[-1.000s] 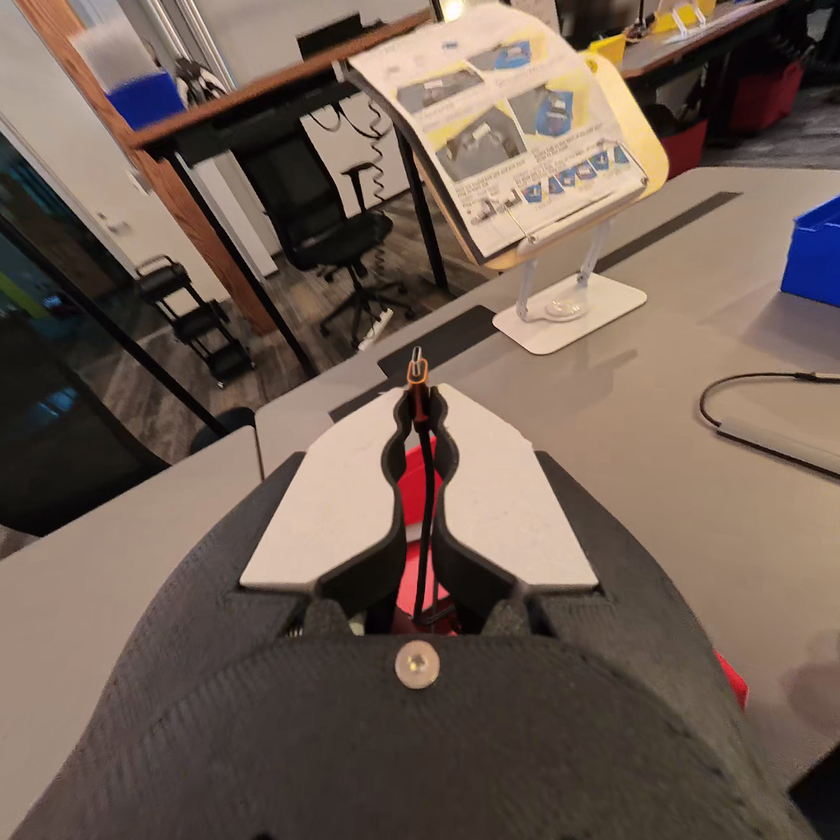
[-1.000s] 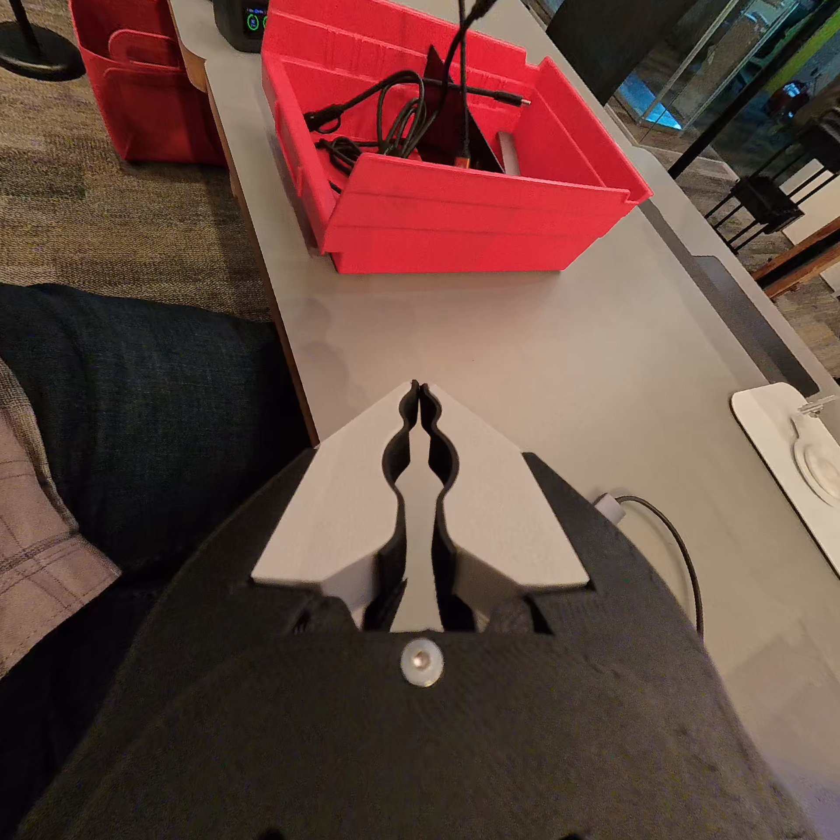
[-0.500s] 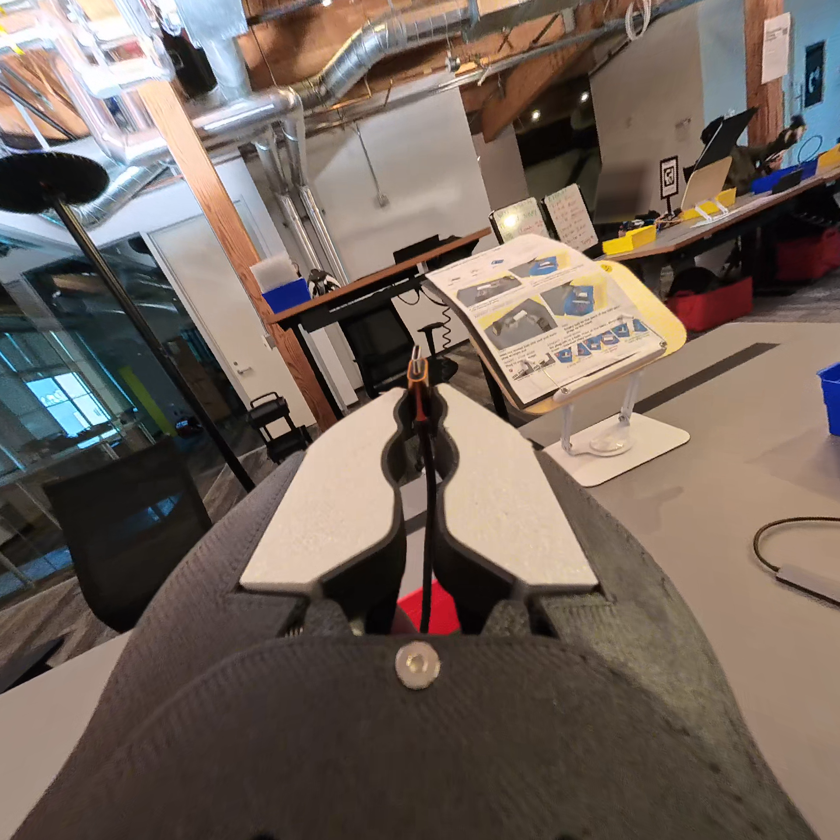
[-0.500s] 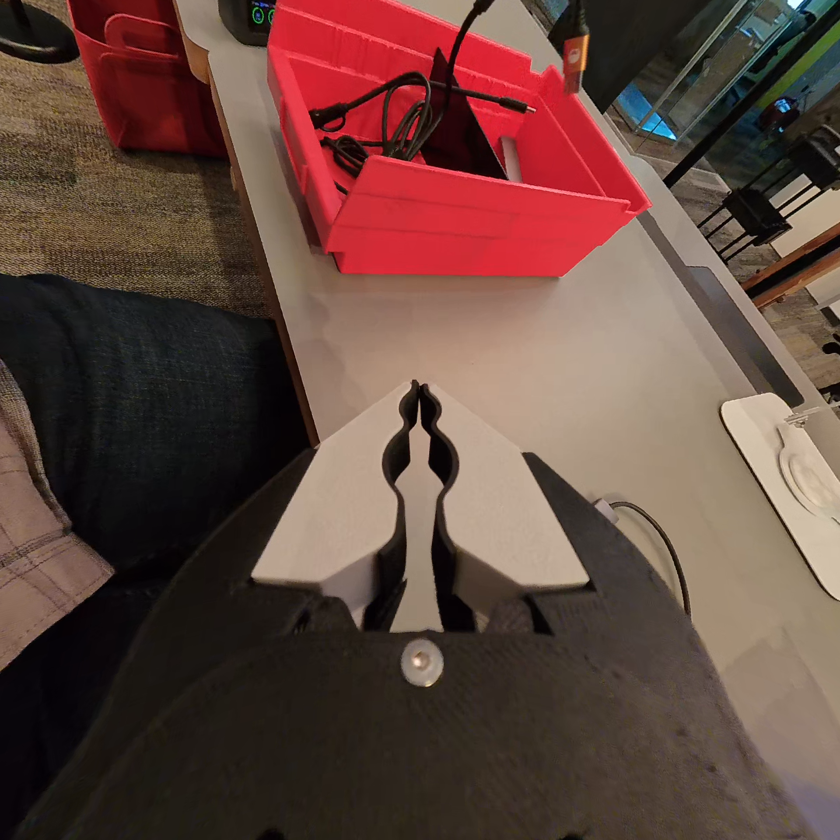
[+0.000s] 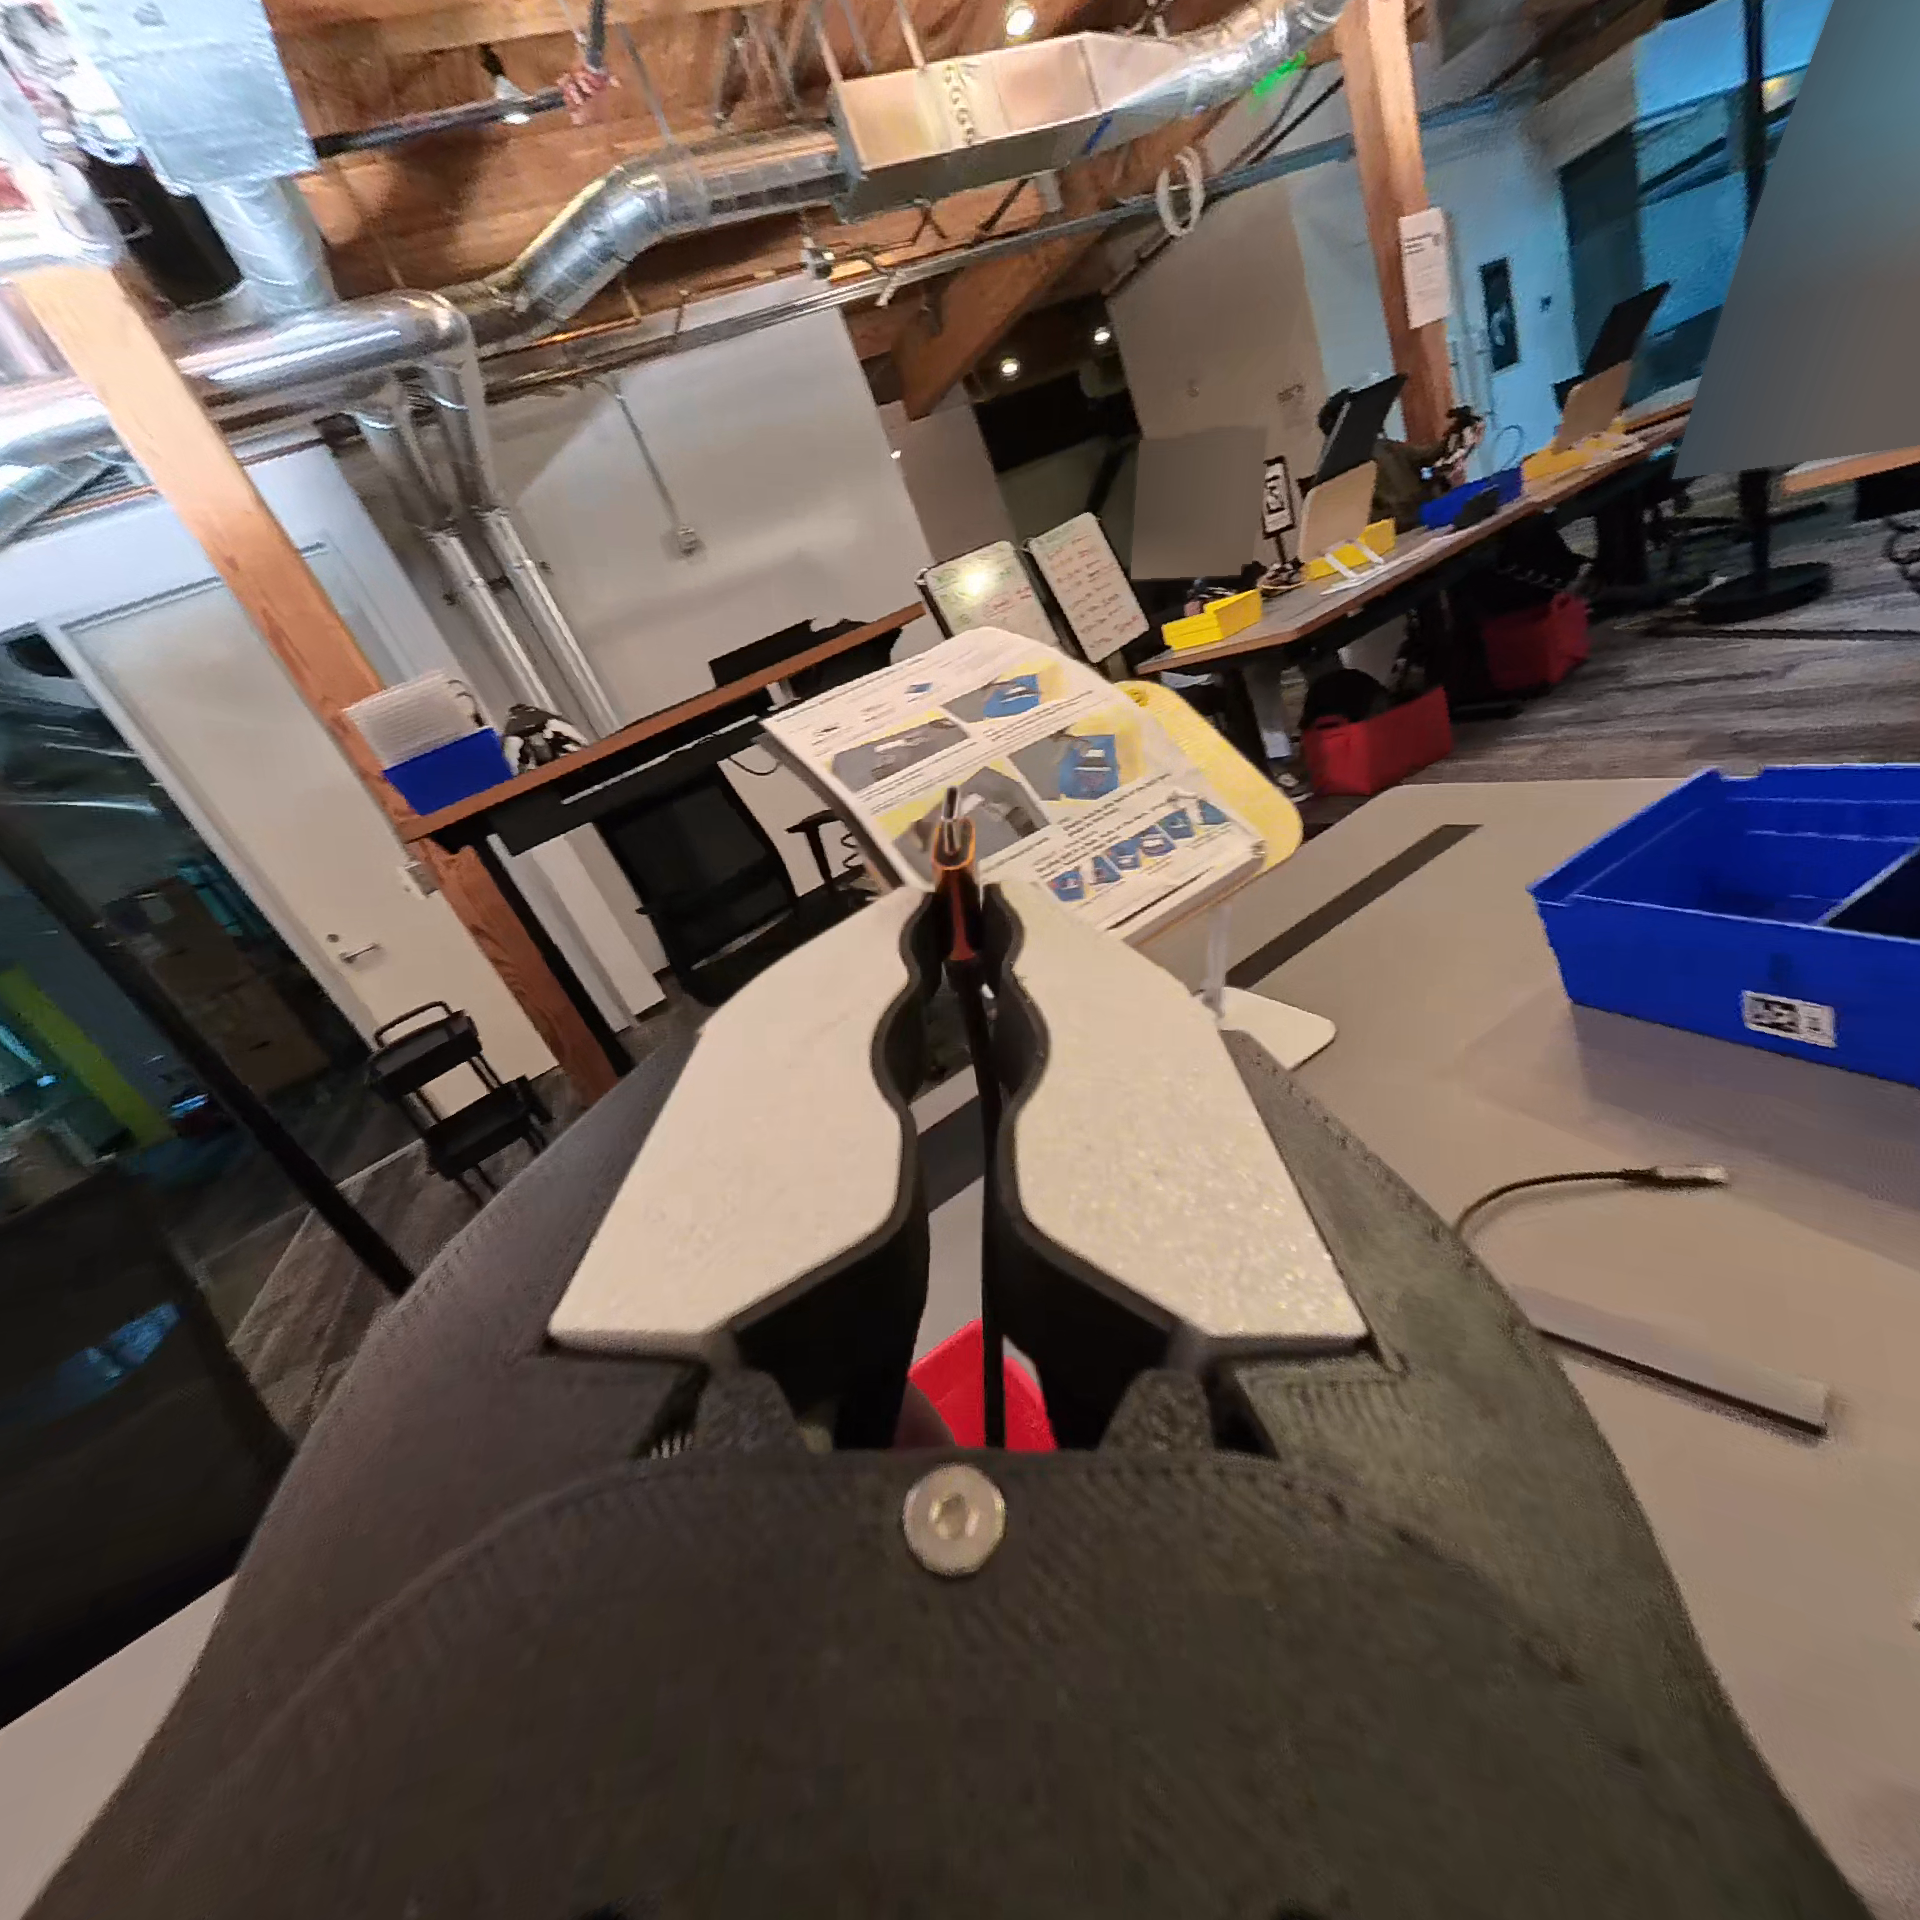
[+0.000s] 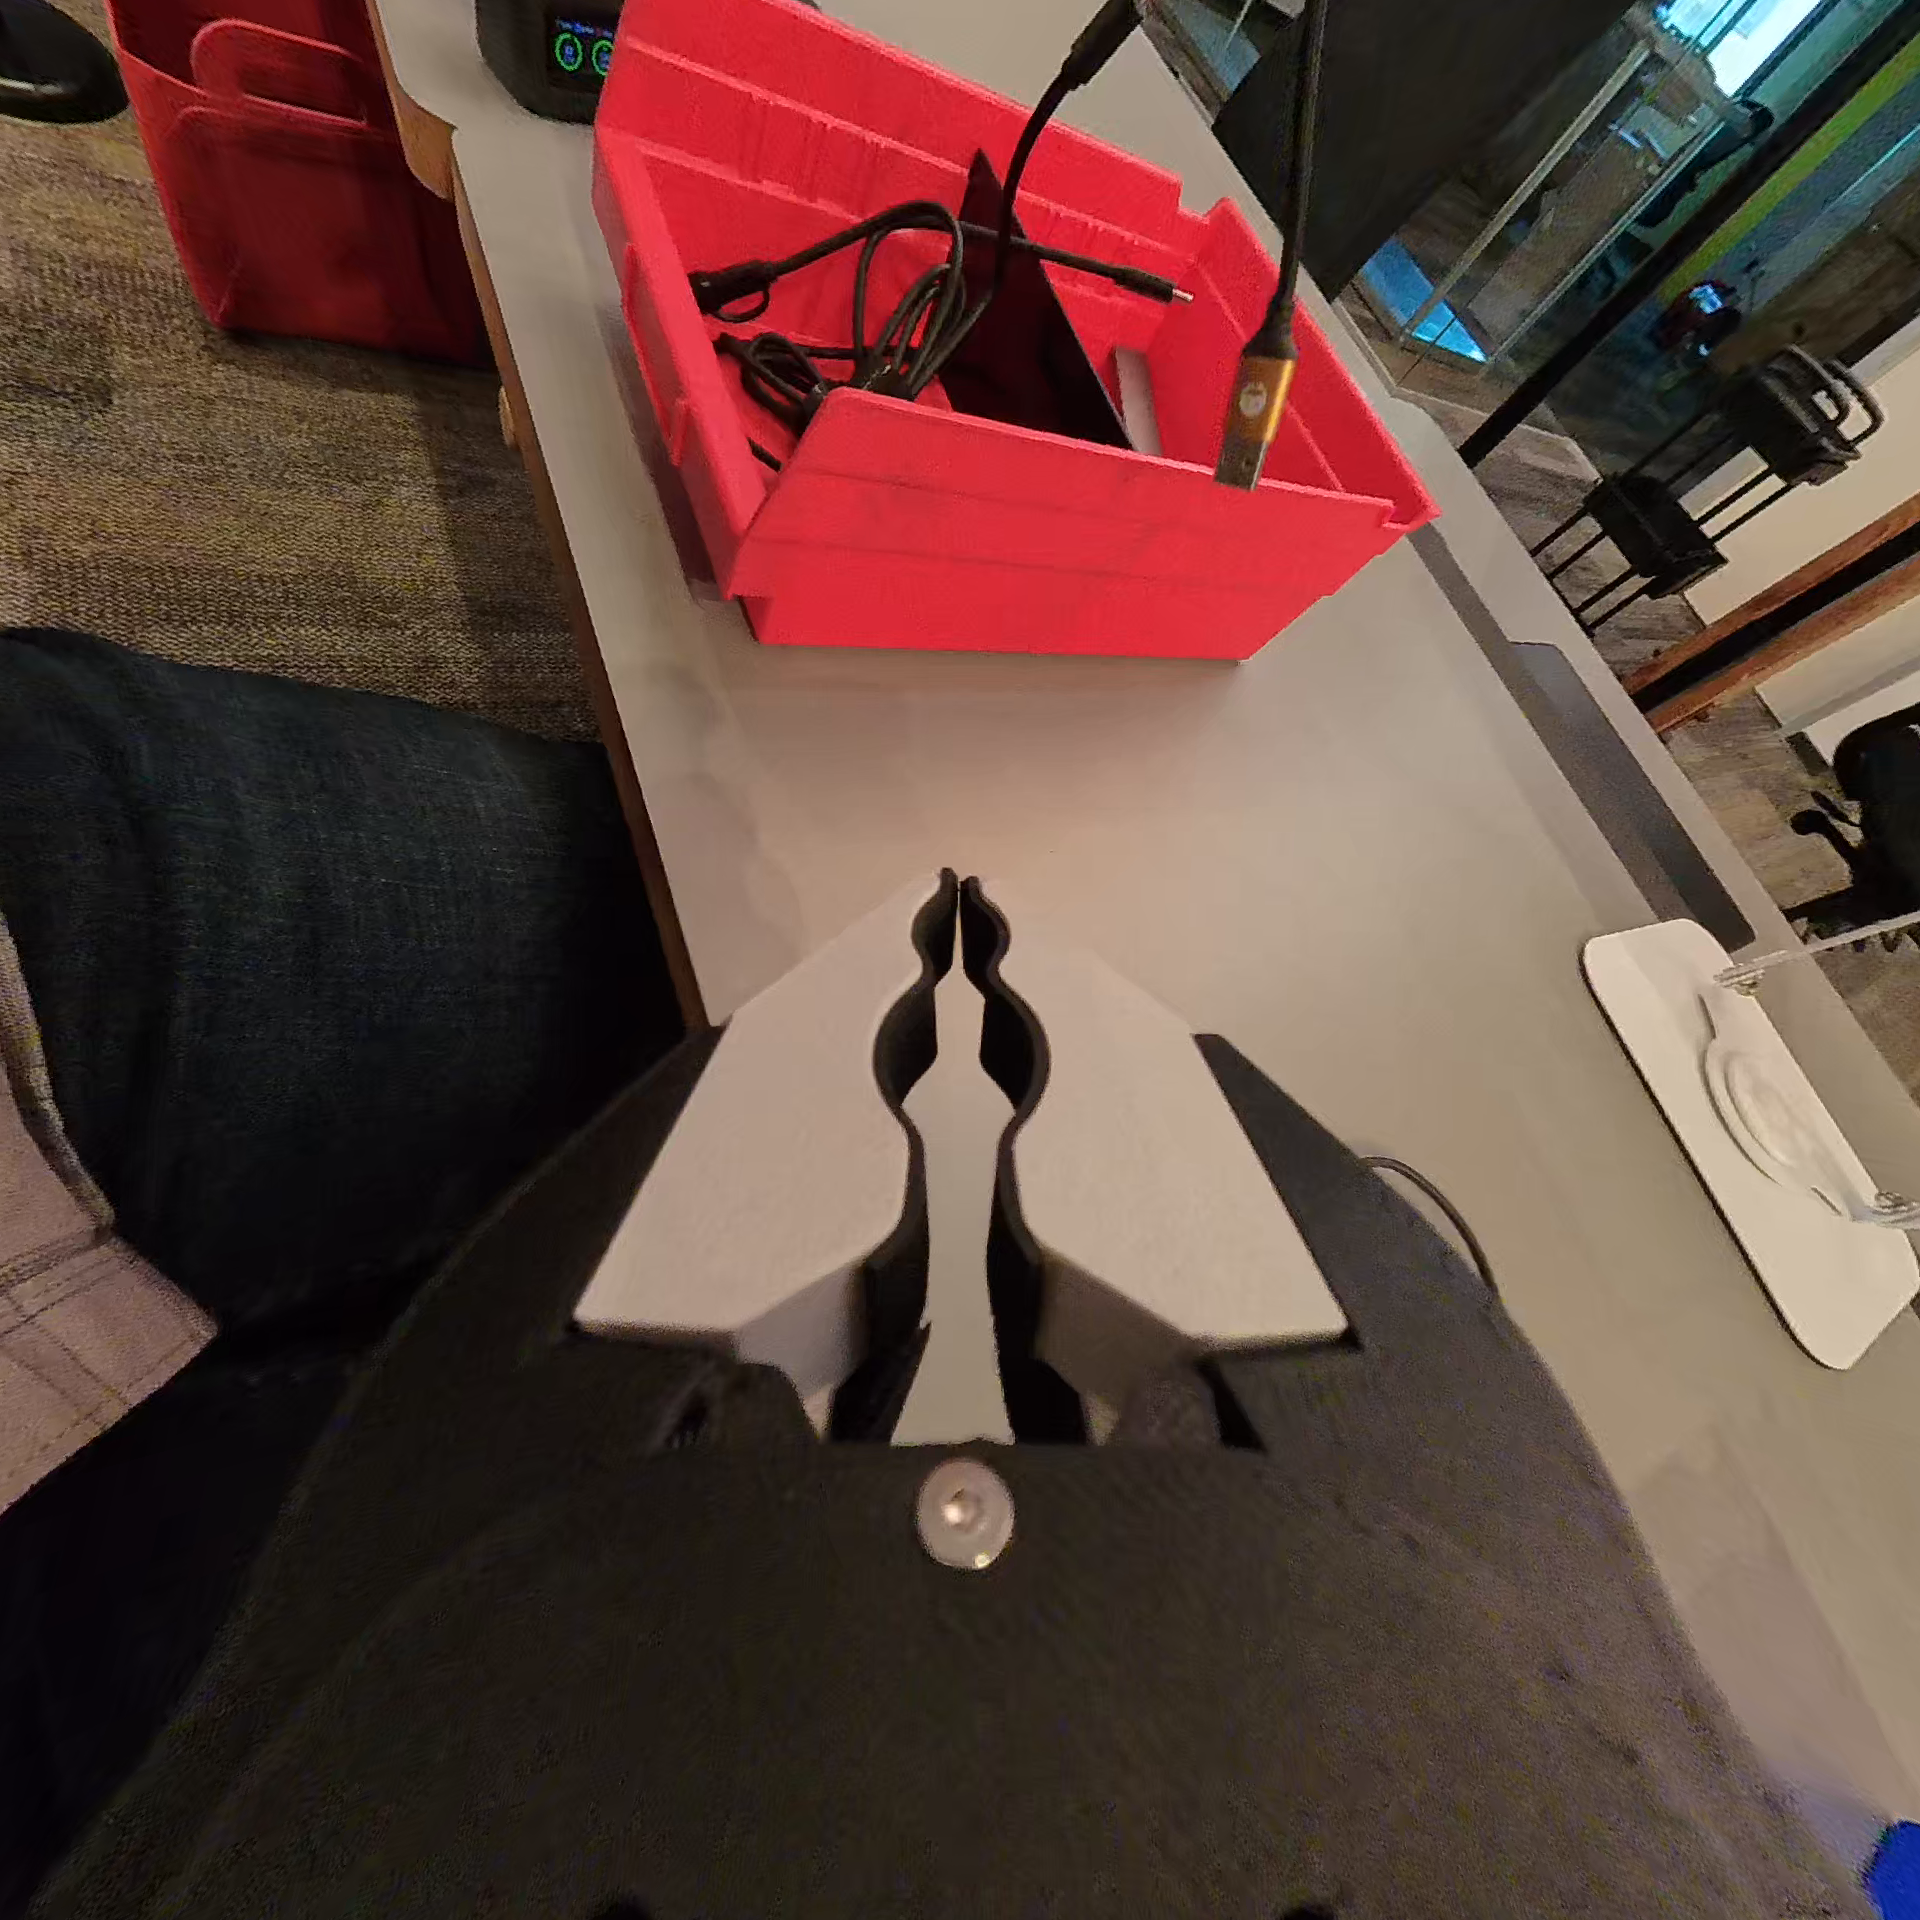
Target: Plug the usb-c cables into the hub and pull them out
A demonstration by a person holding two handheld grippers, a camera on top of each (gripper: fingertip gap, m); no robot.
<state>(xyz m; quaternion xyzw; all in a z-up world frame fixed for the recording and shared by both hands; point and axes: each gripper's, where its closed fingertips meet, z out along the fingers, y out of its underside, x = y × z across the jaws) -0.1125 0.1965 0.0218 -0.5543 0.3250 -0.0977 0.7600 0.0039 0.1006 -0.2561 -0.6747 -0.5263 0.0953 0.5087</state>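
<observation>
Jaws of the left gripper [image 5: 956, 904] are clamped on the black usb-c cable [image 5: 985, 1143], just behind its orange-collared plug [image 5: 952, 840], which pokes out past the tips and points up and away from the grey surface [image 5: 1558, 1091]. The cord runs back between the fingers toward the gripper body. In the right wrist view the same cable's far end [image 6: 1257, 405], a gold-sleeved plug, hangs in the air above the red bin [image 6: 1018, 540], which holds a tangle of other black cables [image 6: 862, 312]. The slim grey hub [image 5: 1683, 1361] lies flat on the surface to the right of the left gripper, its own short lead [image 5: 1558, 1190] curling away toward a blue bin [image 5: 1745, 914]. A stand with an instruction sheet [image 5: 1029, 790] sits beyond. The right gripper [image 6: 958, 888] hovers low over the surface near its front edge, jaws together at the tips and holding nothing.
</observation>
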